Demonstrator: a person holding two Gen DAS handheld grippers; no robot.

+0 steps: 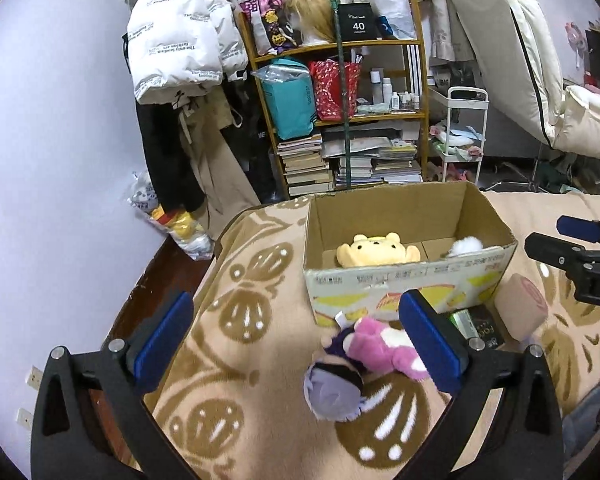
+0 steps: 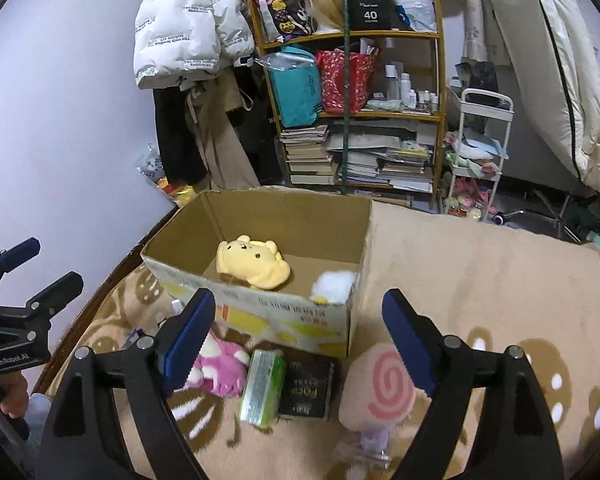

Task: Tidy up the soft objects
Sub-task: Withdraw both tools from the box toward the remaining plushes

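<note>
While the right view hides it, purple-haired doll (image 1: 334,388) shows left.

a lived-in bedroom at home: a patterned beige blanket (image 2: 480,280) covers the bed, a white puffer jacket (image 1: 180,40) hangs on the wall, and a wooden shelf (image 2: 356,112) holds stacked books (image 1: 304,168), gift bags, bottles and a blonde wig (image 1: 312,12).
</note>
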